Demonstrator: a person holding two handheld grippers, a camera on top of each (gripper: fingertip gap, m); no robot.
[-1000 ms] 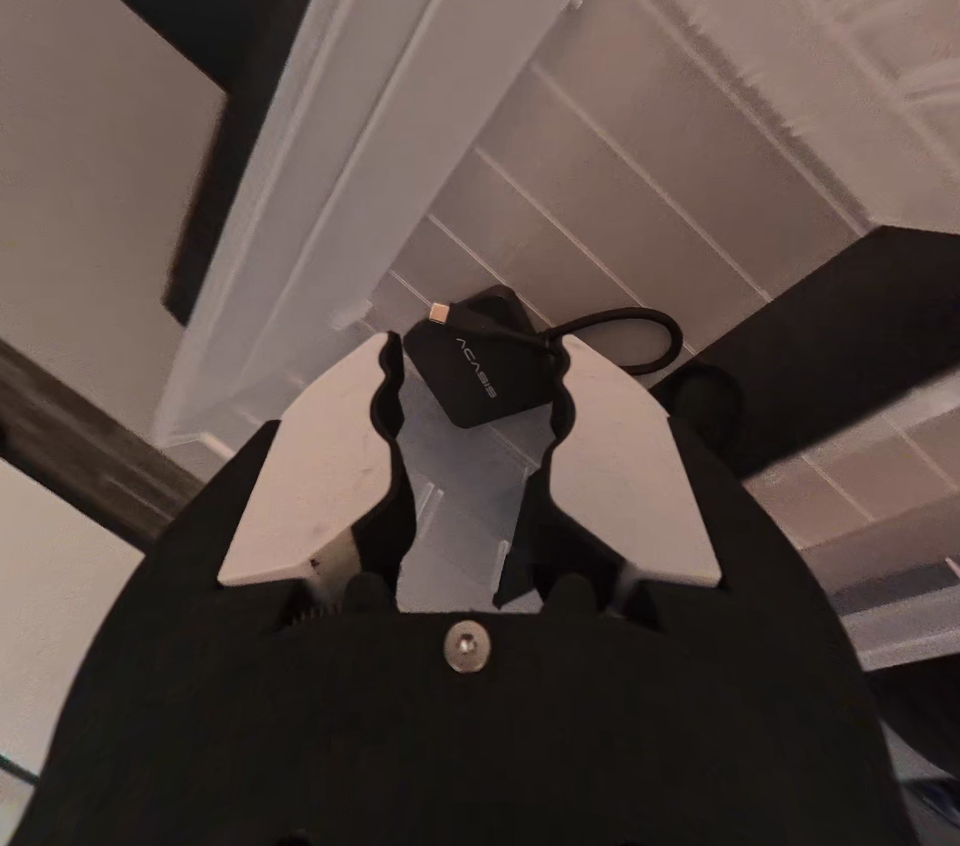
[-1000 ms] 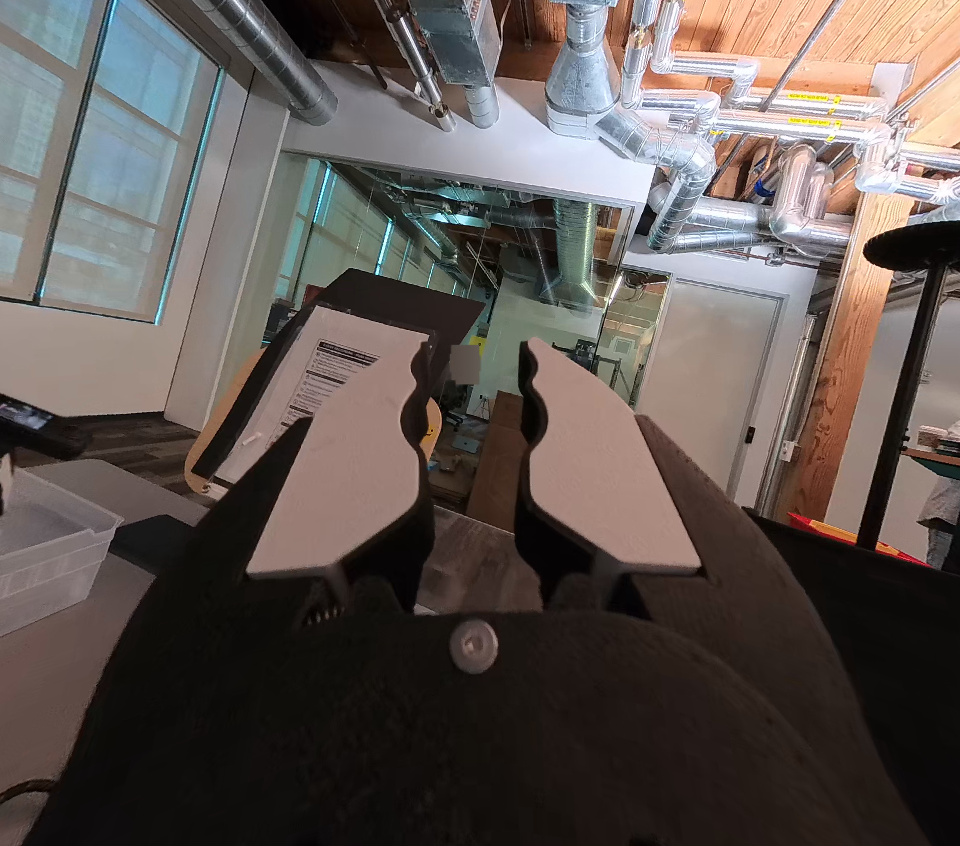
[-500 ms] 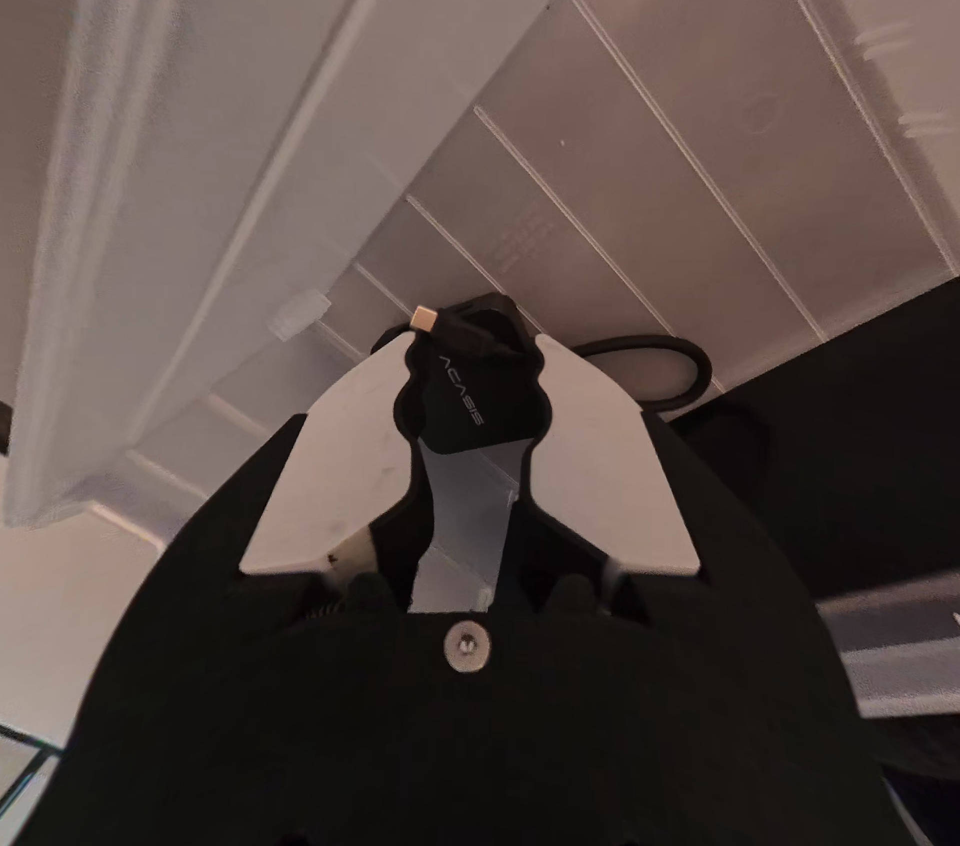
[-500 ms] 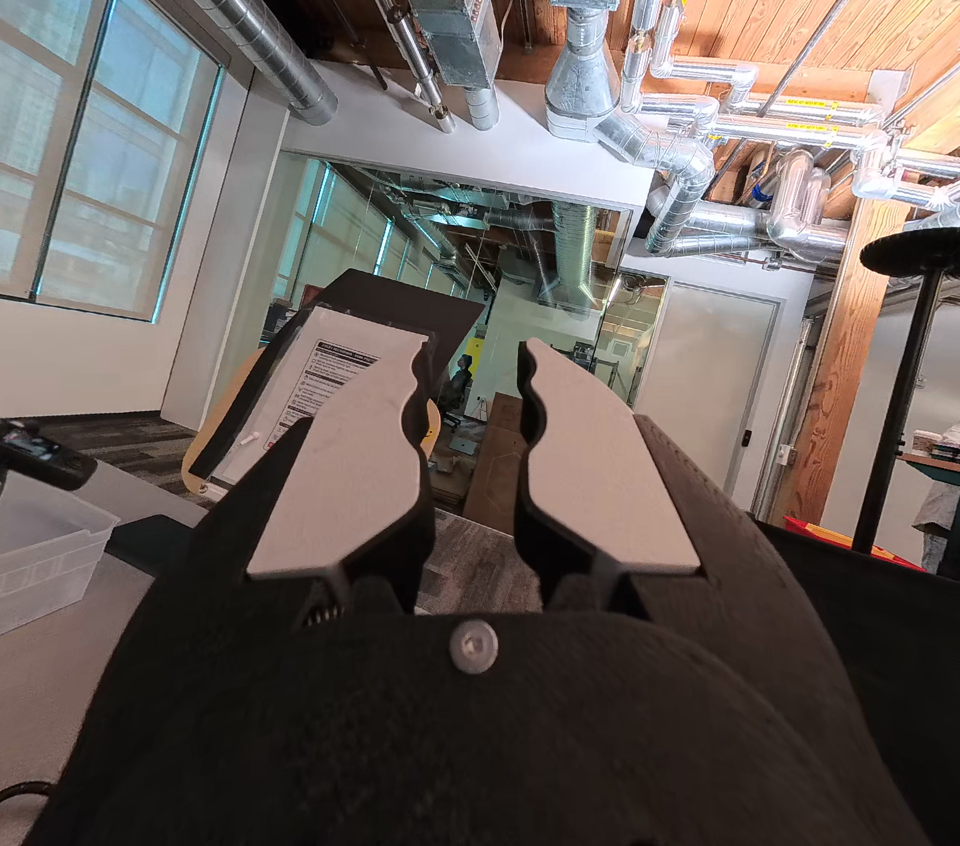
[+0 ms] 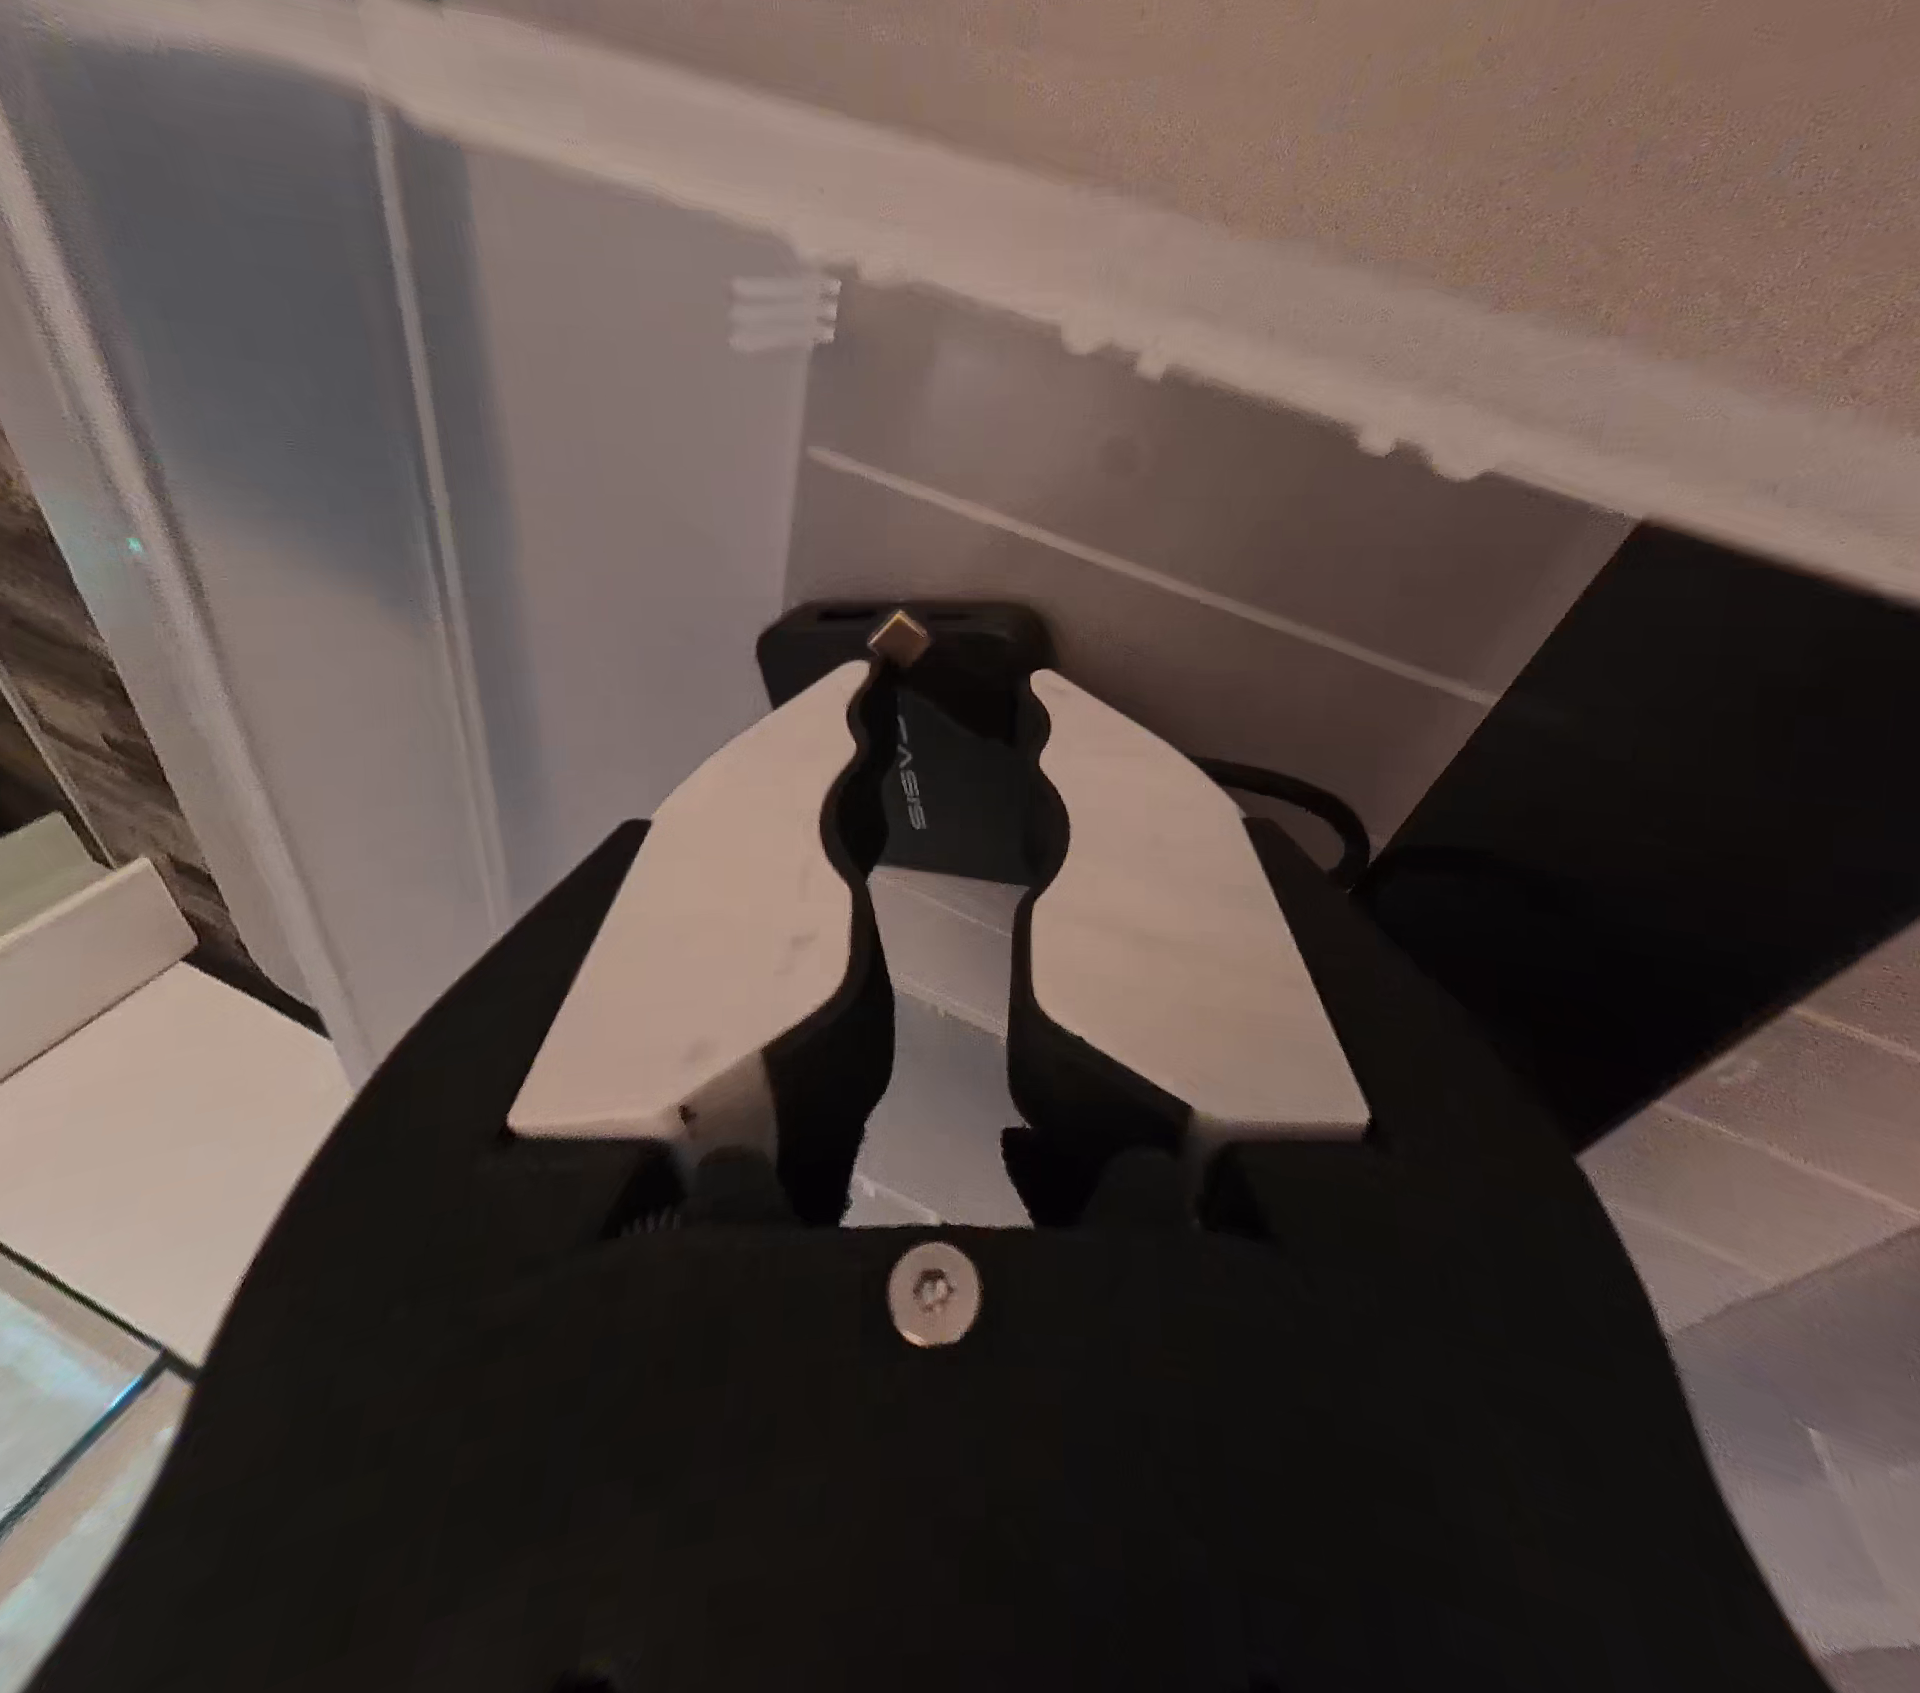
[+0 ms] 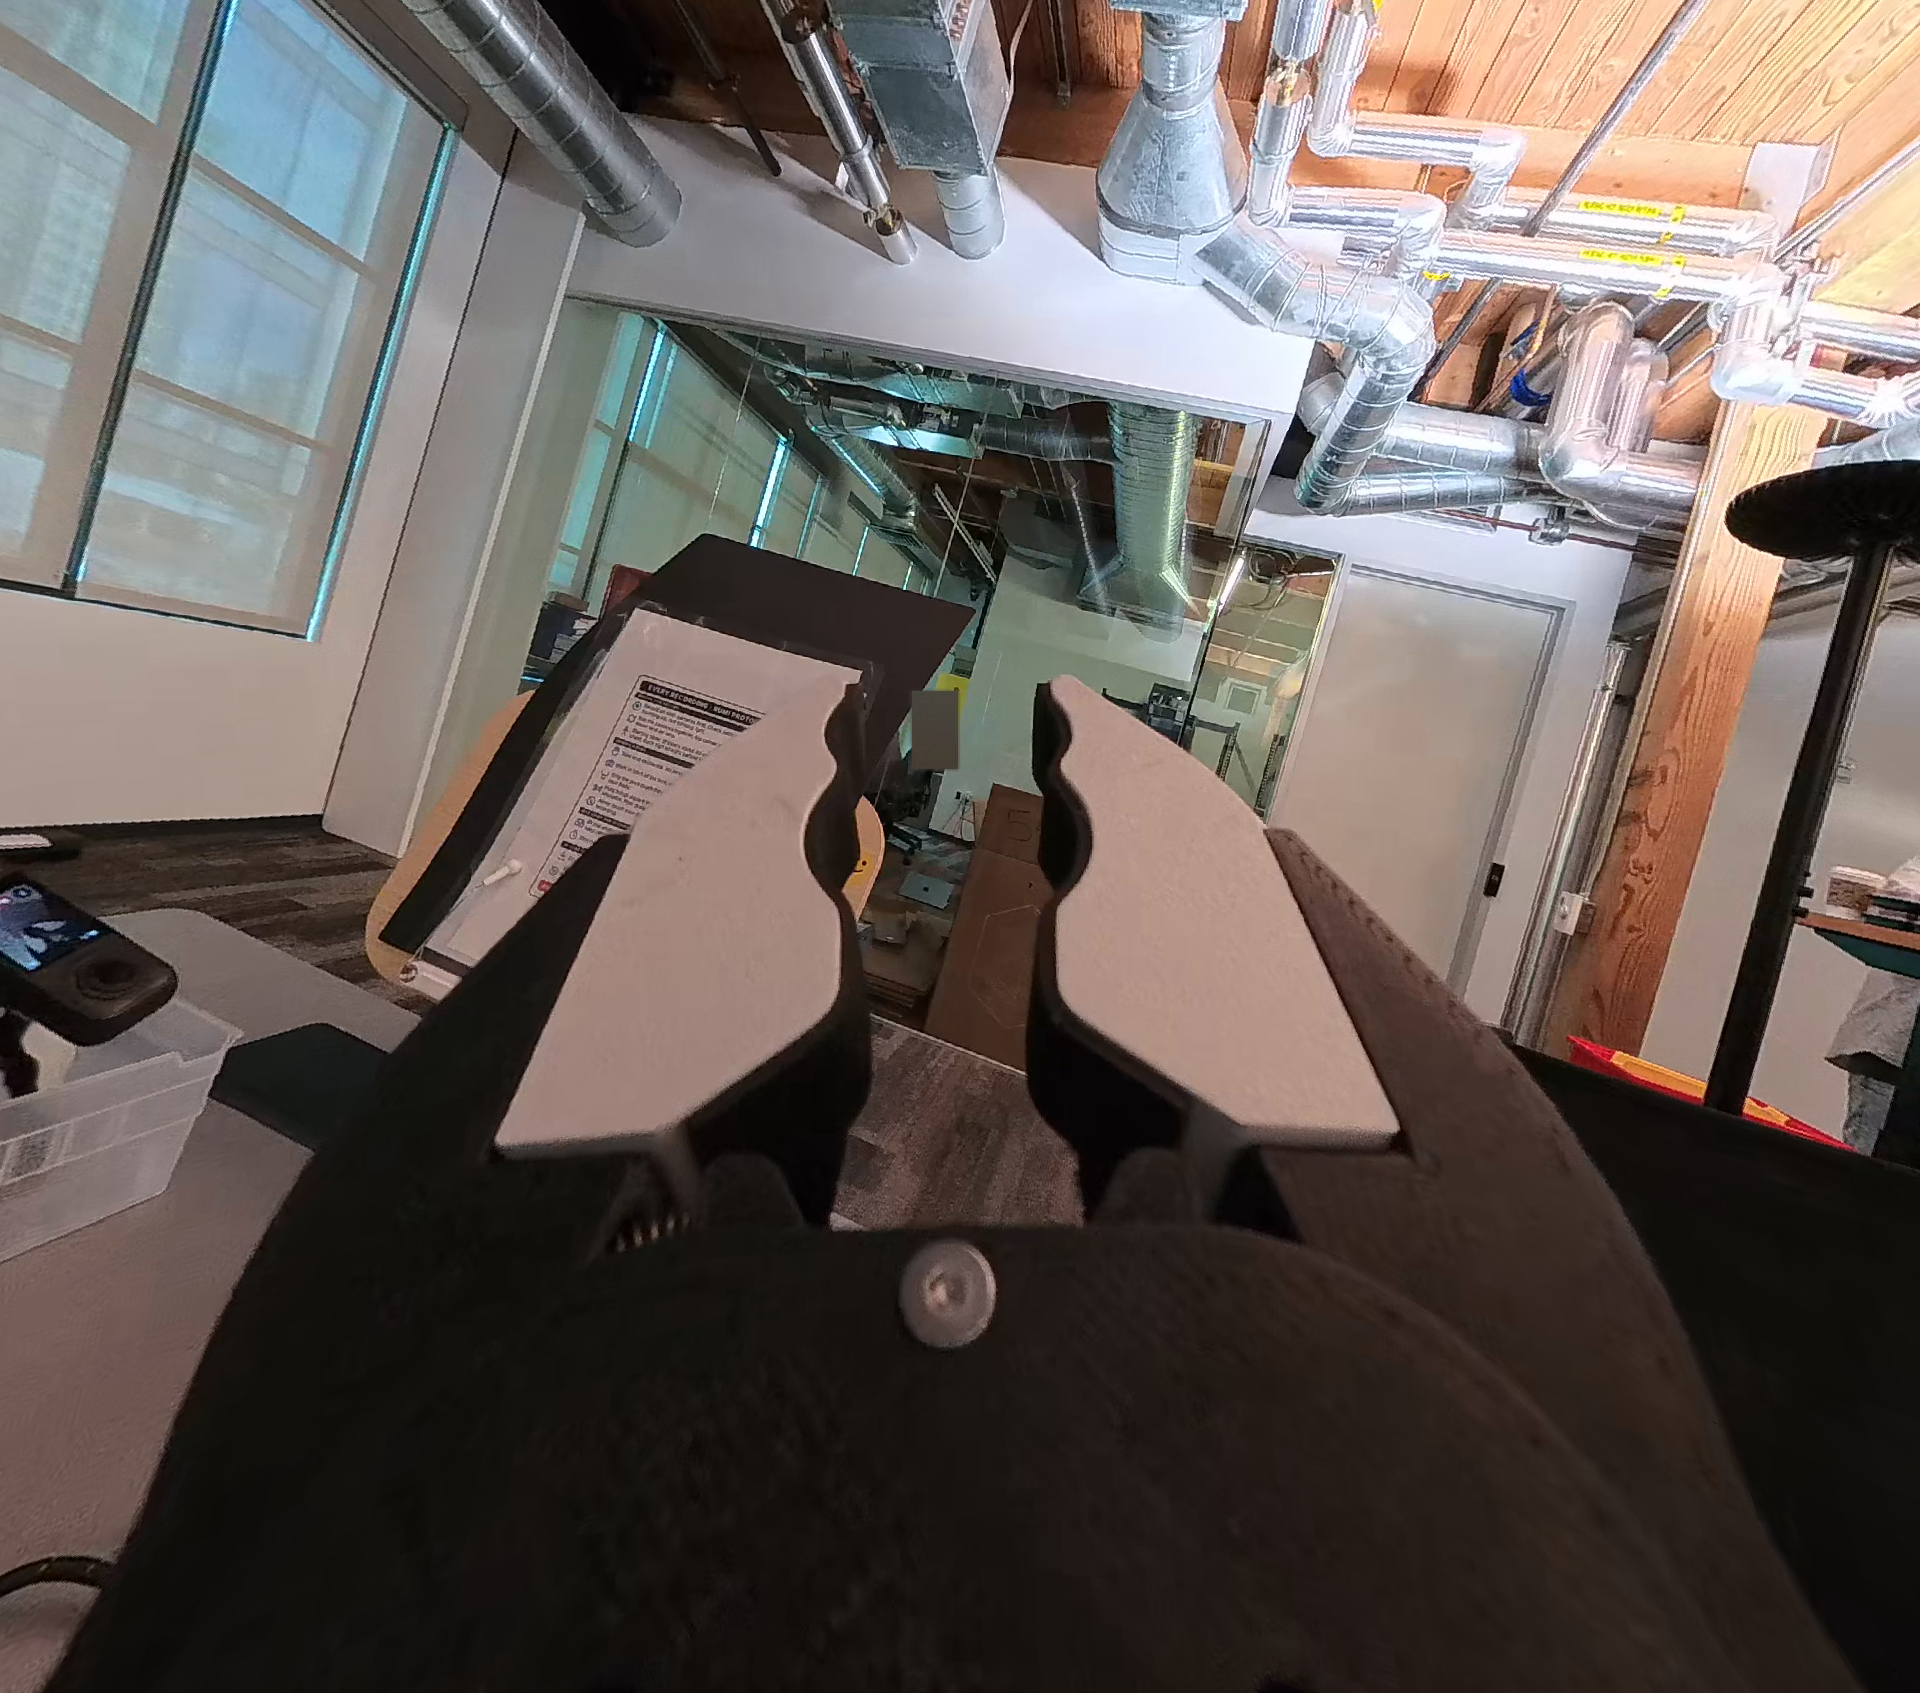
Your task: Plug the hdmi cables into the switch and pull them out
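Inside the clear bin (image 5: 582,500), our left claw (image 5: 951,687) clamps the black switch (image 5: 961,796); right claw (image 6: 948,698) gapes empty; no HDMI cable visible, plugging unstarted.

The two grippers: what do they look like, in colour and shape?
The left gripper and the right gripper look alike. Each has a broad matte black body, two flat pale grey fingers with wavy black inner edges, and one silver screw in the middle of the base. No cables or sleeves show.
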